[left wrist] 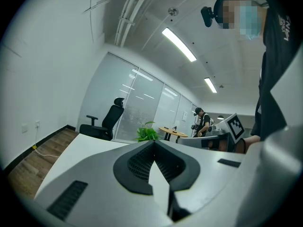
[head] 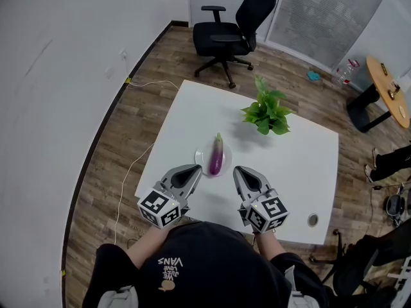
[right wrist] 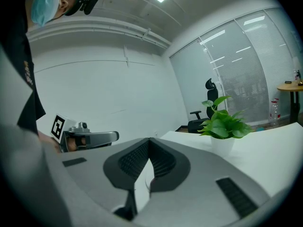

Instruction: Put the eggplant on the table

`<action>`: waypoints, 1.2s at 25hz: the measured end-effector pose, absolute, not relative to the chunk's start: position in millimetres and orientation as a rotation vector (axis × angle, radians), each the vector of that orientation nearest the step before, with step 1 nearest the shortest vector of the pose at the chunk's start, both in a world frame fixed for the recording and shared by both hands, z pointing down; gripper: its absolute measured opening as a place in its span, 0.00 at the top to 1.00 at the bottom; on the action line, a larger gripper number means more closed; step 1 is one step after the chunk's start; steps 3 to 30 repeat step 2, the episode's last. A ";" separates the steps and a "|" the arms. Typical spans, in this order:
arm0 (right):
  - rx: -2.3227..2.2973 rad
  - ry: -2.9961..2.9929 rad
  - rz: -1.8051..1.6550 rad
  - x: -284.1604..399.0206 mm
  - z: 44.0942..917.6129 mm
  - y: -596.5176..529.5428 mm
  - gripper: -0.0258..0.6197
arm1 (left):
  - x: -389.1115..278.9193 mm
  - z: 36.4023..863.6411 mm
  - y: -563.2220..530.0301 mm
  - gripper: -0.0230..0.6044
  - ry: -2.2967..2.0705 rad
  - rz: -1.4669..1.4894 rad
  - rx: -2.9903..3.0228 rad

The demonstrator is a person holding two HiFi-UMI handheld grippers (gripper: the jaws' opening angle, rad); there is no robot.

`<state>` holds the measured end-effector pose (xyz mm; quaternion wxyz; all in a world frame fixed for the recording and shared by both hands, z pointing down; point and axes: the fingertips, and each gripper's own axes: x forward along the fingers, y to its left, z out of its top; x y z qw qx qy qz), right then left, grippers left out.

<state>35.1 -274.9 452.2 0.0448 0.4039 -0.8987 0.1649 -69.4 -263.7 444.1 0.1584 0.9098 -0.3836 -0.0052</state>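
Observation:
A purple eggplant (head: 216,156) with a green stem lies on a small white plate (head: 201,159) near the middle of the white table (head: 302,165). My left gripper (head: 200,170) is shut and empty, its tips just left of the plate. My right gripper (head: 236,171) is also shut and empty, just right of the plate. In the left gripper view the closed left gripper (left wrist: 154,143) hides the eggplant. In the right gripper view the tips of the right gripper (right wrist: 149,140) meet, and a sliver of the plate rim shows through the gap below.
A potted green plant (head: 266,113) stands on the table behind the plate. A small round grommet (head: 313,220) sits near the table's front right. A black office chair (head: 234,31) stands beyond the far edge. A round wooden table (head: 388,88) and a person's legs are at the right.

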 end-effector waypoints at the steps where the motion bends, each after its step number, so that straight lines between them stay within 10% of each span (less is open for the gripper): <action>1: 1.233 -2.746 0.505 35.0 452.1 -274.7 0.93 | -69.4 444.0 -263.8 0.95 -1.098 -0.014 2.602; 30: 1.233 -2.747 0.507 35.0 452.0 -274.5 0.93 | -69.4 443.9 -263.9 0.95 -1.100 -0.013 2.603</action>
